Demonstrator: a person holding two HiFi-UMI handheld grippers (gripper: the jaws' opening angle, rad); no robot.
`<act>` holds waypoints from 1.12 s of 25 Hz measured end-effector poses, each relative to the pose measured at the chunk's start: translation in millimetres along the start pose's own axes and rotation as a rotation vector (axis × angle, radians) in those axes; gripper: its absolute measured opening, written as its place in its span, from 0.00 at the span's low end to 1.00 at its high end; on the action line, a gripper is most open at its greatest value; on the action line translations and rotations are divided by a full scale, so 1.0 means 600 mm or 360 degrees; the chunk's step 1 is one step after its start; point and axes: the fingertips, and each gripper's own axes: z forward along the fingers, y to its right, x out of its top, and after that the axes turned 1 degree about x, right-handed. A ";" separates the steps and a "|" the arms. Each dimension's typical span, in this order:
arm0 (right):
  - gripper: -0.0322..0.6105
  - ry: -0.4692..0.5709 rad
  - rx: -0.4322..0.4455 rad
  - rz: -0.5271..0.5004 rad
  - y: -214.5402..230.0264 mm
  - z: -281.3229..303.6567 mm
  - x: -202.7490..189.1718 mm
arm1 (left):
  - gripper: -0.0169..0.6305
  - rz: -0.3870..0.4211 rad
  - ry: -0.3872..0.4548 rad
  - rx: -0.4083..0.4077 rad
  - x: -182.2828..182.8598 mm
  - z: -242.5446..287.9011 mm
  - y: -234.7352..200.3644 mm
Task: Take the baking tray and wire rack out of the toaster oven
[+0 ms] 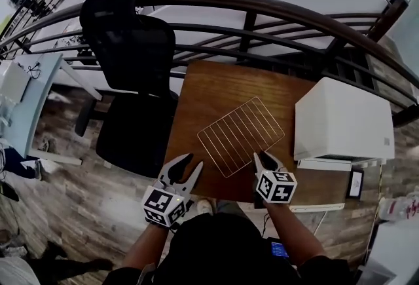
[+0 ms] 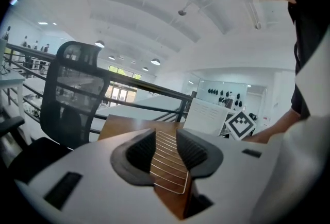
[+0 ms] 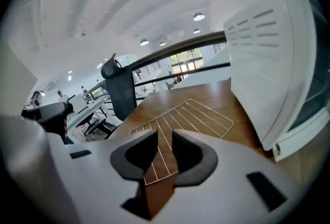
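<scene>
Both grippers hover over the table's [image 1: 209, 90] near edge with nothing clamped in their fingers. The left gripper [image 1: 194, 162] sits just off the rack's [image 1: 241, 136] near-left edge, jaws partly apart. The right gripper [image 1: 263, 158] is by the rack's near-right edge and has a narrower gap. Each gripper view shows the rack's wires through that gap, lying beyond the pads and untouched. The rack lies flat in the middle of the table, left of the oven [image 1: 344, 120]. A chair [image 1: 131, 48] stands at the far left.
</scene>
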 end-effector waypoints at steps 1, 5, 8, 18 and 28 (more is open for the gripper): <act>0.16 0.0061 0.0001 -0.0030 -0.009 -0.014 0.008 | 0.21 0.0007 0.0024 0.0004 0.006 -0.011 0.001; 0.05 0.0290 0.0026 -0.0119 -0.043 -0.078 0.036 | 0.15 0.0054 0.0104 -0.0019 0.024 -0.050 0.015; 0.05 0.0428 0.0037 -0.0187 -0.060 -0.129 0.047 | 0.14 0.0058 0.0159 -0.0052 0.026 -0.074 0.036; 0.05 0.0650 -0.0018 -0.0272 -0.054 -0.257 0.047 | 0.14 0.0047 0.0211 -0.0120 0.015 -0.106 0.083; 0.05 0.0814 -0.0172 -0.0192 0.052 -0.351 0.061 | 0.14 0.0130 0.0254 -0.0216 0.042 -0.039 0.187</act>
